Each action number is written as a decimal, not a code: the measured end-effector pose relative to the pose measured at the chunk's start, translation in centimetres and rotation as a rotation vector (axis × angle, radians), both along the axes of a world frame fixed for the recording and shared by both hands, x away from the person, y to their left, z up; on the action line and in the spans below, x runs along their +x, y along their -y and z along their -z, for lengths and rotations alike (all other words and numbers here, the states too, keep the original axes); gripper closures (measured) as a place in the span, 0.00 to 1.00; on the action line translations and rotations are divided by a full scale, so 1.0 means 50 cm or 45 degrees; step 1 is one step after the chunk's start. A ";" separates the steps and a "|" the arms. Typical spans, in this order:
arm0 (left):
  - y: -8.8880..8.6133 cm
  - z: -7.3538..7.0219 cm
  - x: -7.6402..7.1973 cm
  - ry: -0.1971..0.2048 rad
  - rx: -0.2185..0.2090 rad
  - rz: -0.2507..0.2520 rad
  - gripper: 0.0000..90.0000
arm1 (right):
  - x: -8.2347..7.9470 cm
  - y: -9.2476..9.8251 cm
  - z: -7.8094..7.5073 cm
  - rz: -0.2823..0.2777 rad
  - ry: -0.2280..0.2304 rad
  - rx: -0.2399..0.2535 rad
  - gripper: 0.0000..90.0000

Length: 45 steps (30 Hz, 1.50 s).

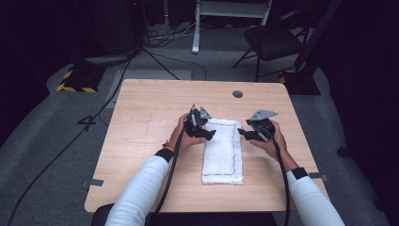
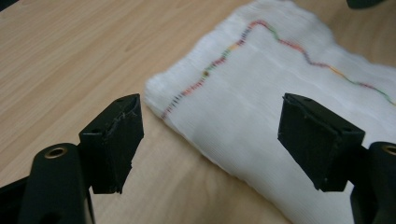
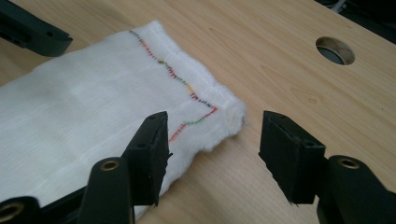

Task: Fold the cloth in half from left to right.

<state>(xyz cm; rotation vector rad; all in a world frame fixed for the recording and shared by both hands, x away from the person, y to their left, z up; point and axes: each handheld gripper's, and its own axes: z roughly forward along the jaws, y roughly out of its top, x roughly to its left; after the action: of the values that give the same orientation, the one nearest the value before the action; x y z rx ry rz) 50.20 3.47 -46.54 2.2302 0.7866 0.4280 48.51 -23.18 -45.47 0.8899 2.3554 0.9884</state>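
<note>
The white cloth (image 1: 223,151) lies folded near the table's (image 1: 141,141) front edge; the left gripper (image 1: 210,133) and right gripper (image 1: 242,133) hover at its far corners, jaws spread, pinching nothing.

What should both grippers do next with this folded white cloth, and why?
Probably lower each gripper onto its far corner and close. The left gripper and right gripper hang with open jaws beside the far end of the white cloth, nothing between them. Each gripper view shows a cloth corner just ahead of its jaws, so a short approach should allow another fold.
</note>
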 end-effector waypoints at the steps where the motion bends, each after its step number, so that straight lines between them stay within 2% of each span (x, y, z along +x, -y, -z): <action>1: 0.000 0.004 0.012 -0.008 -0.009 -0.022 0.25 | 0.009 -0.004 0.002 0.013 -0.008 0.018 0.47; 2: 0.000 0.010 0.025 -0.033 -0.031 -0.045 0.26 | 0.018 -0.007 0.004 0.020 -0.018 0.030 0.47; 7: 0.005 0.035 0.058 -0.060 0.002 -0.111 0.27 | 0.051 -0.030 0.020 0.037 -0.049 -0.014 0.47; 9: 0.006 0.046 0.069 -0.098 -0.006 -0.131 0.26 | 0.069 -0.034 0.034 0.064 -0.073 -0.014 0.47; 12: 0.011 0.059 0.076 -0.113 0.015 -0.127 0.24 | 0.079 -0.036 0.042 0.081 -0.096 -0.005 0.46; 17: 0.009 0.066 0.086 -0.159 -0.034 -0.136 0.21 | 0.095 -0.043 0.066 0.083 -0.147 -0.031 0.45; 21: 0.003 0.070 0.089 -0.148 -0.049 -0.101 0.20 | 0.102 -0.036 0.073 0.089 -0.180 0.031 0.47; 22: 0.002 0.071 0.089 -0.148 -0.051 -0.095 0.20 | 0.103 -0.030 0.076 0.078 -0.209 0.074 0.53; 23: 0.002 0.071 0.089 -0.144 -0.054 -0.080 0.20 | 0.104 -0.027 0.078 0.077 -0.226 0.104 0.54; 25: 0.001 0.069 0.088 -0.153 -0.063 -0.038 0.27 | 0.104 -0.027 0.077 0.067 -0.230 0.102 0.58; 27: 0.002 0.064 0.087 -0.156 -0.059 0.010 0.41 | 0.103 -0.031 0.075 0.026 -0.244 0.102 0.71; 28: 0.004 0.061 0.085 -0.174 -0.058 0.030 0.47 | 0.102 -0.033 0.074 0.016 -0.246 0.100 0.73; 31: 0.009 0.055 0.088 -0.208 -0.046 0.069 0.64 | 0.102 -0.035 0.073 -0.001 -0.258 0.101 0.82; 33: 0.009 0.054 0.092 -0.222 -0.056 0.079 0.73 | 0.100 -0.039 0.071 -0.009 -0.266 0.099 0.87; 37: 0.014 0.051 0.097 -0.234 -0.042 0.096 0.85 | 0.102 -0.051 0.067 -0.007 -0.238 0.046 0.92; 45: 0.023 0.043 0.104 -0.166 0.011 0.062 0.90 | 0.107 -0.055 0.061 0.018 -0.170 0.028 0.93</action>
<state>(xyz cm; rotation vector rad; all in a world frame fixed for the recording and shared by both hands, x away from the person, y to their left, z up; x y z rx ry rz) 55.38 2.33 -48.70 2.2980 0.7971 0.2650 53.85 -20.45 -48.50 1.0080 2.4490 0.9793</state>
